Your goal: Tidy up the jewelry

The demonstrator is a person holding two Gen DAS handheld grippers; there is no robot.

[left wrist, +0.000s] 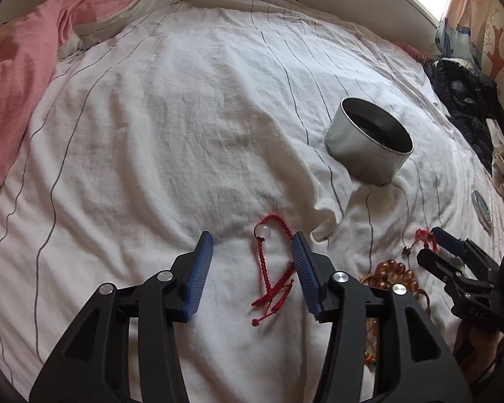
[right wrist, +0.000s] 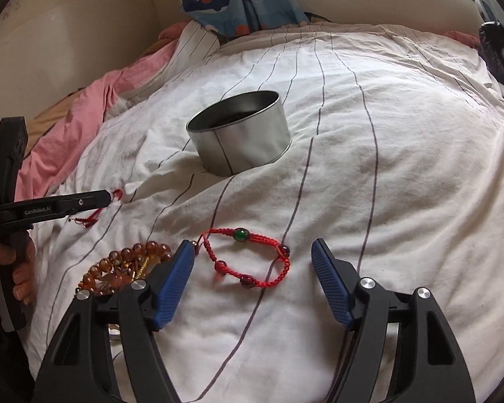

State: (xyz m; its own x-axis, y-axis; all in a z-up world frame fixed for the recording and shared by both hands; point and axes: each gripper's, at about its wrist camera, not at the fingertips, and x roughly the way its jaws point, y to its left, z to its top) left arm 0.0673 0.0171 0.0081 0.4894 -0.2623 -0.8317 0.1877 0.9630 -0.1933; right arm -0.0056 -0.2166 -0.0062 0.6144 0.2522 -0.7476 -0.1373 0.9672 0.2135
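Left tool (left wrist: 252, 245) hangs with its jaws apart over a red cord bracelet with a clear bead (left wrist: 273, 268), lying loose on the bed sheet (left wrist: 151, 134) below the metal tin (left wrist: 369, 144). Only the right wrist view shows the red bracelet with a green bead (right wrist: 248, 257), loose between the spread jaws of the right tool (right wrist: 252, 252). Amber beads (right wrist: 127, 265) lie just left. The tin's contents can't be made out.
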